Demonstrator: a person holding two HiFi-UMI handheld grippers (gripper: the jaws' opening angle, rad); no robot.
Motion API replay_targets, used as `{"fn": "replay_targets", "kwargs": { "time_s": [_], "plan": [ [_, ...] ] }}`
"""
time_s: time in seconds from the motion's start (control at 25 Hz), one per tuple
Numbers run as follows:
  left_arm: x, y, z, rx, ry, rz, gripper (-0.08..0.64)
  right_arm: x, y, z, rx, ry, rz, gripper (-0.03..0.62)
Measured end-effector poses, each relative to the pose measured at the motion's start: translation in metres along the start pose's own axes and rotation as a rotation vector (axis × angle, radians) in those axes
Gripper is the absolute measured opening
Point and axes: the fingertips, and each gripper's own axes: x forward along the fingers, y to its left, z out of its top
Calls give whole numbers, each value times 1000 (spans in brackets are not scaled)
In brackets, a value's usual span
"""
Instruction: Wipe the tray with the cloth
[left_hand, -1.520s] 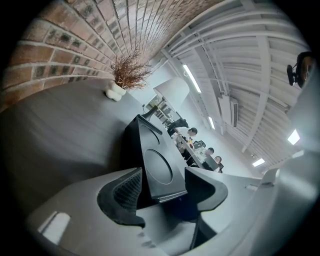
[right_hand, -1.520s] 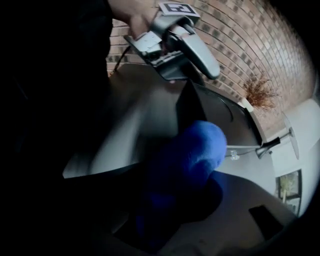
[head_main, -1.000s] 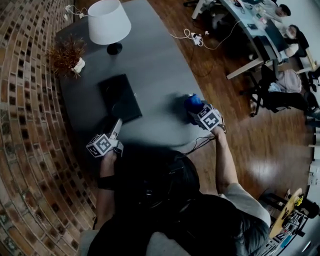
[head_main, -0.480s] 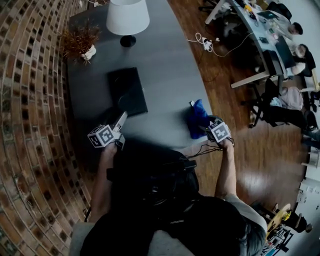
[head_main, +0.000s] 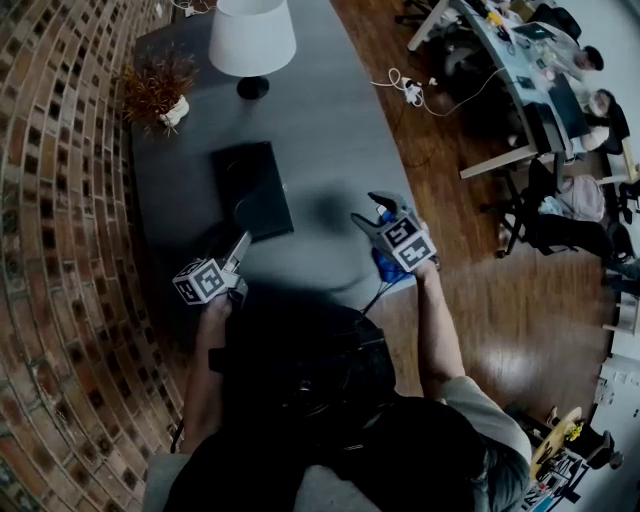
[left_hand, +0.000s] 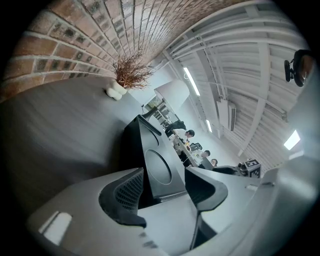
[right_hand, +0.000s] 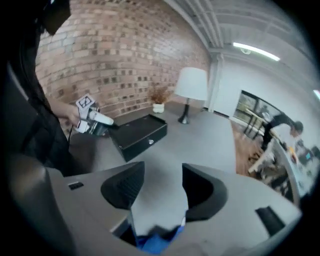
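**Risks.** Nearest the person, the right gripper (right_hand: 162, 175) is standing with its jaws part-way apart, having just been closing. Nothing is sitting between the pads, and bare table (head_main: 320, 110) is showing through the gap. The blue cloth (right_hand: 155, 241) is lying low behind the jaw roots, at the table's near right edge. In my judgement the jaws are closing on air. If the gripper is heading for the tray like this, the cloth is being left behind or is slipping off the edge to the floor (head_main: 470, 300).

Further in, the left gripper (left_hand: 165, 175) is clamping the near corner of the black tray (head_main: 250, 185), with pads against it on both sides. The bite is looking shallow. A firm wipe could be twisting the tray free and skidding it toward the lamp (head_main: 252, 38) and dried plant (head_main: 155, 88) beyond.

**Views.** The right gripper view is showing the empty gap between its pads, which the head view is hiding under the marker cube (head_main: 405, 243). The left gripper view is showing a round recess (left_hand: 159, 167) in the tray, which the head view is barely resolving. Only the head view is showing how close the cloth is lying to the table edge. It alone is also showing the power strip (head_main: 405, 88) trailing its cable across the floor farther off.
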Motion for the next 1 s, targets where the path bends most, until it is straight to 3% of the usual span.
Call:
{"fn": "replay_targets", "kwargs": {
  "time_s": [0.16, 0.36, 0.56, 0.64, 0.88, 1.0],
  "plan": [
    [-1, -2, 0, 7, 6, 7, 261, 114, 42, 30, -402, 123, 51, 205],
    [0, -2, -3, 11, 15, 15, 261, 194, 60, 43, -649, 257, 141, 202],
    [-1, -3, -2, 13, 13, 13, 261, 210, 71, 38, -776, 316, 223, 168],
    [-1, -2, -1, 12, 15, 17, 261, 211, 69, 39, -791, 285, 219, 71],
    [0, -4, -2, 10, 22, 11, 259, 200, 42, 22, -909, 325, 151, 71],
    [-1, -2, -2, 12, 27, 15, 259, 189, 18, 5, -915, 364, 112, 71]
  ]
}}
